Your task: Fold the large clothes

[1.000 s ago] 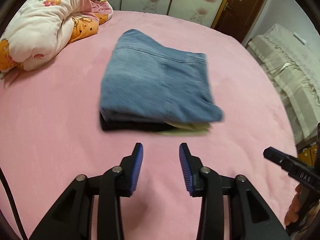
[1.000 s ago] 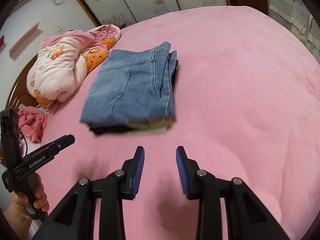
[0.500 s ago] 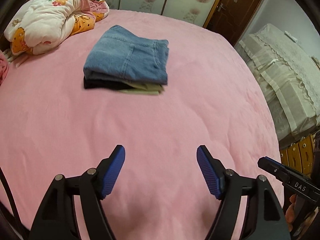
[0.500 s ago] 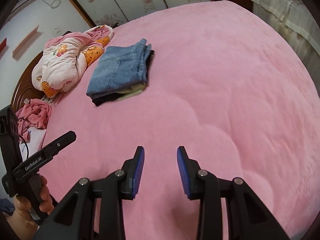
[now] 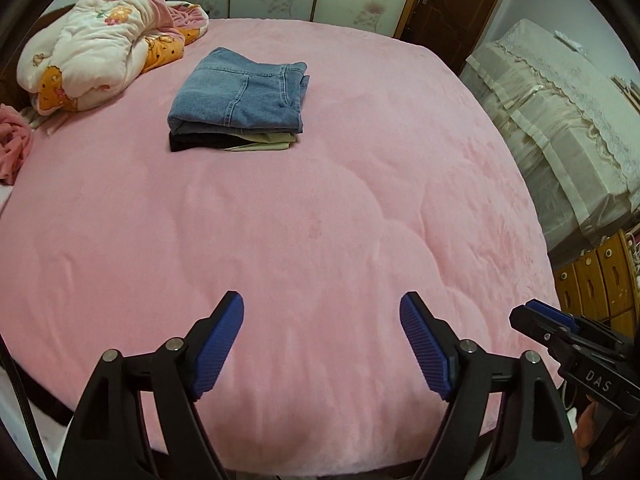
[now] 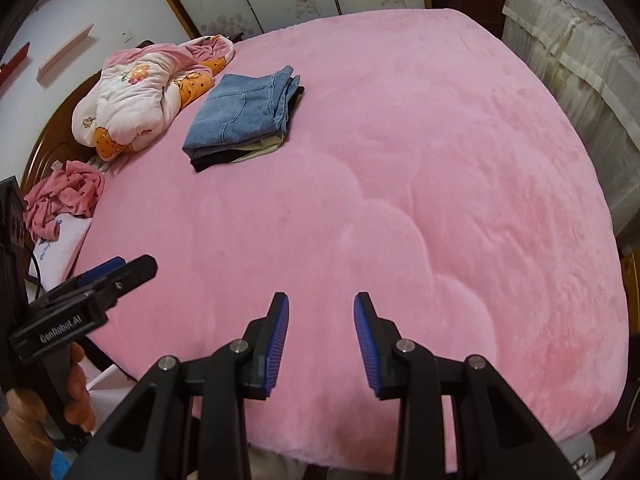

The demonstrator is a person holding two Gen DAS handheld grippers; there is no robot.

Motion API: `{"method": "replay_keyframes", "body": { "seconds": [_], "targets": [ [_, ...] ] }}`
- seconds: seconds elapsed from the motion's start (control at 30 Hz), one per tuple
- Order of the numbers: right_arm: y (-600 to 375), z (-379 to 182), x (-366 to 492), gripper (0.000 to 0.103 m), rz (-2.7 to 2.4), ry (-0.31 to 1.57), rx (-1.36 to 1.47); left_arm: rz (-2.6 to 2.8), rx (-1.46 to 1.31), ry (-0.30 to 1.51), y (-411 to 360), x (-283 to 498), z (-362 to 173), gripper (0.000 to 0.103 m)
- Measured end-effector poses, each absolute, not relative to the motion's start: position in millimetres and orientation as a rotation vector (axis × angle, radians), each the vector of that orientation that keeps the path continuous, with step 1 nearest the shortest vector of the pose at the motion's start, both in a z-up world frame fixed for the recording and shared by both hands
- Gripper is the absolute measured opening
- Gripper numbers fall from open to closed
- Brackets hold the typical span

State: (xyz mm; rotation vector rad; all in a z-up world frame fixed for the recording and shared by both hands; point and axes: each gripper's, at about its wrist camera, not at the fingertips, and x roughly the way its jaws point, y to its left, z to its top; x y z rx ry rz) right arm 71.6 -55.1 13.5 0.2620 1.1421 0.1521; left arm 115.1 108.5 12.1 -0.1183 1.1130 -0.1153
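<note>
Both tools are empty: left tool (image 5: 322, 334) wide open, right tool (image 6: 321, 334) partly open. Folded jeans (image 5: 240, 94) top the stack, upper left; next, fetch another garment.

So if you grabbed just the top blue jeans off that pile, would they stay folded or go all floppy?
Probably floppy. The jeans are soft denim folded in layers, so a pinch at one edge would likely let the folds drop open. They look thick, so fairly heavy for cloth. The dark and pale clothes underneath lie loose, so they might get dragged along the pink bed cover.
</note>
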Motion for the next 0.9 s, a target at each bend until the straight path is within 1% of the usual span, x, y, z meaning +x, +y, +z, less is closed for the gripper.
{"method": "replay_keyframes", "body": {
  "seconds": [0.03, 0.07, 0.13, 0.27, 0.33, 0.57, 0.9],
  "targets": [
    [-55, 16, 68, 0.034, 0.146, 1.145, 0.266, -0.113, -0.110, 1.108, 106, 109, 16, 0.082],
    [-55, 19, 62, 0.035, 0.137, 1.150, 0.269, -0.111, -0.109, 1.106, 103, 103, 21, 0.085],
    [-54, 24, 55, 0.046, 0.121, 1.157, 0.272, -0.117, -0.105, 1.110, 97, 93, 29, 0.091],
    [-57, 36, 41, 0.051, 0.080, 1.166, 0.295, -0.140, -0.078, 1.099, 83, 75, 44, 0.094],
    [-58, 42, 34, 0.056, 0.064, 1.161, 0.305, -0.143, -0.077, 1.089, 76, 66, 51, 0.095],
    [-60, 53, 15, 0.058, 0.034, 1.143, 0.284, -0.122, -0.093, 1.083, 60, 45, 60, 0.097],
    [-68, 62, 9, 0.058, 0.012, 1.108, 0.265, -0.093, -0.064, 1.080, 51, 44, 64, 0.097]
  ]
}}
